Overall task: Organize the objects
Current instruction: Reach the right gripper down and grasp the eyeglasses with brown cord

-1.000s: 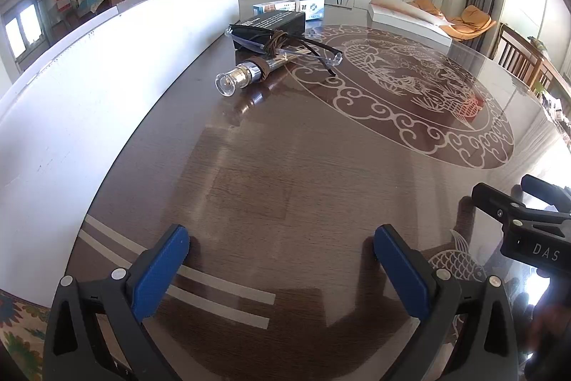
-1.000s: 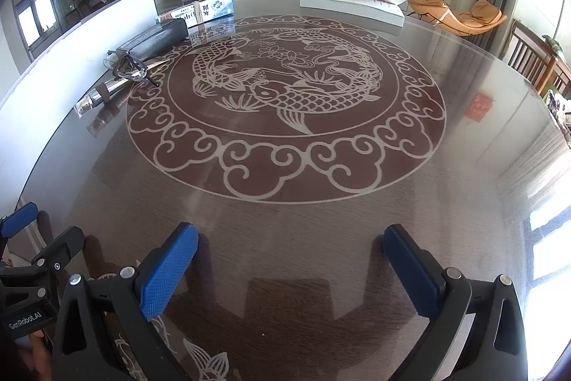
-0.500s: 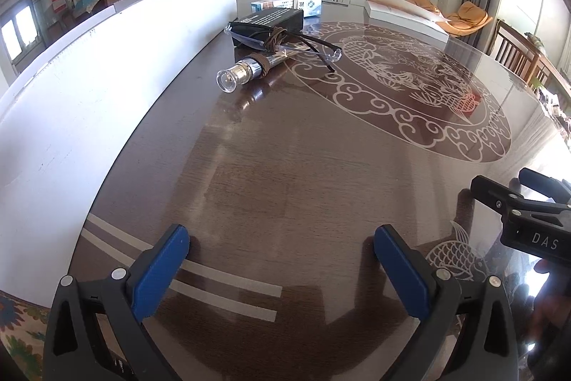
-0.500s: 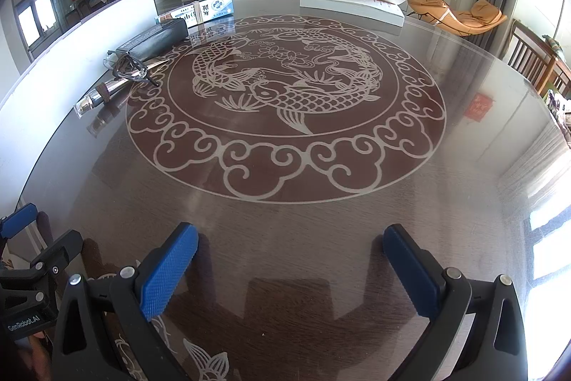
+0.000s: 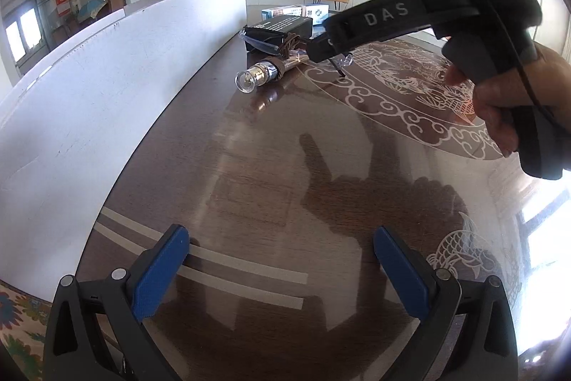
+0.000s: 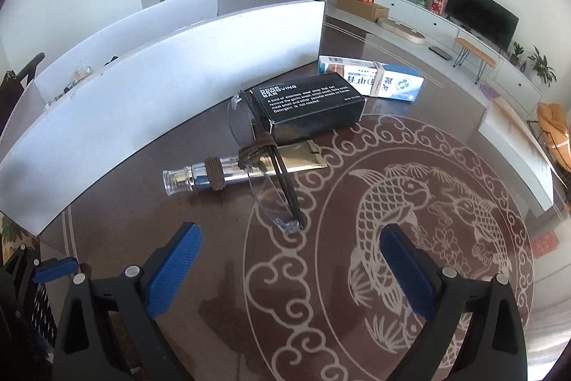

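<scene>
Right gripper (image 6: 287, 268) hovering above table (image 6: 357, 327), jaws standing wide apart, gripping nothing. Just ahead of jaws: clear glasses (image 6: 264, 191) lying across silver tube (image 6: 214, 175). Brown cord (image 6: 255, 150) sitting on tube where glasses cross it. Beyond those, black box (image 6: 307, 106); farther still, white-blue box (image 6: 374, 79). White divider (image 6: 160, 95) curving ahead-left of jaws.

Left gripper (image 5: 282, 268) jaws also spread wide, empty, over bare wood. Tube, glasses, black box sitting well ahead of them. Hand (image 5: 517, 95) holding right gripper's handle ahead-right of left jaws.

Sunlit living room: television (image 6: 481, 18) on a white cabinet (image 6: 446, 27).
</scene>
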Available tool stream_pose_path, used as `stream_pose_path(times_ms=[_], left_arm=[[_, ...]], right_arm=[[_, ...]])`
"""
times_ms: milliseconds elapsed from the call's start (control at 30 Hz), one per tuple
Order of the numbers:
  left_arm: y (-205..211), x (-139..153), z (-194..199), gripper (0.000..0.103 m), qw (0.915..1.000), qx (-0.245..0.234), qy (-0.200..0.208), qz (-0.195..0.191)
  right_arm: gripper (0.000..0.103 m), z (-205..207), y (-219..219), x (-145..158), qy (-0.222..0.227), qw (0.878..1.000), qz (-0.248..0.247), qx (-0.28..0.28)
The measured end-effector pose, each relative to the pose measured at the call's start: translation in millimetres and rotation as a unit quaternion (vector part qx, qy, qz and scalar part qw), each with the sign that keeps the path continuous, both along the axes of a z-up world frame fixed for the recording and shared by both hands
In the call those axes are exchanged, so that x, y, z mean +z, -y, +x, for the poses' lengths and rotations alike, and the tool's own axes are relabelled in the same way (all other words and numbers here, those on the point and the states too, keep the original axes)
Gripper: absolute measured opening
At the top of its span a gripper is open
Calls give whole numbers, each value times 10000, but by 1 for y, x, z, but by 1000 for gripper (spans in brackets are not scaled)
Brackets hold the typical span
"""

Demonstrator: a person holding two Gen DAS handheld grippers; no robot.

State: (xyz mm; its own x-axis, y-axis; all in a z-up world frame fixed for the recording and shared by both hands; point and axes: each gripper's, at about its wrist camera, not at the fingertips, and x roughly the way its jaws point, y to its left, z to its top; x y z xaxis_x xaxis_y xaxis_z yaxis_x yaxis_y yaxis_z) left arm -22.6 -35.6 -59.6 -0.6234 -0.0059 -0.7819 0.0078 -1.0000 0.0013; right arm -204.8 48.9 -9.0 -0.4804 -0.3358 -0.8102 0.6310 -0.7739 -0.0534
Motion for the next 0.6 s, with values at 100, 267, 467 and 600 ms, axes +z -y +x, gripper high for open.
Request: stream_pose_path(times_ms=[100,267,467,600], left_arm=[[0,-1,0,103,10000,-6,-32,-5],[0,-1,0,103,10000,-27,-72,1],[0,-3,-2,103,10000,-11,-98,3],[1,-3,-4,103,10000,-17,-91,15]], right_arm=[[84,-28,29,-4,225,9996,39,163],[33,-52,37,-12,897,9953,-272,262],[16,-18,15,-19,1132,9932,-224,165],[16,18,-29,-23,1011,9938,-206,-412]])
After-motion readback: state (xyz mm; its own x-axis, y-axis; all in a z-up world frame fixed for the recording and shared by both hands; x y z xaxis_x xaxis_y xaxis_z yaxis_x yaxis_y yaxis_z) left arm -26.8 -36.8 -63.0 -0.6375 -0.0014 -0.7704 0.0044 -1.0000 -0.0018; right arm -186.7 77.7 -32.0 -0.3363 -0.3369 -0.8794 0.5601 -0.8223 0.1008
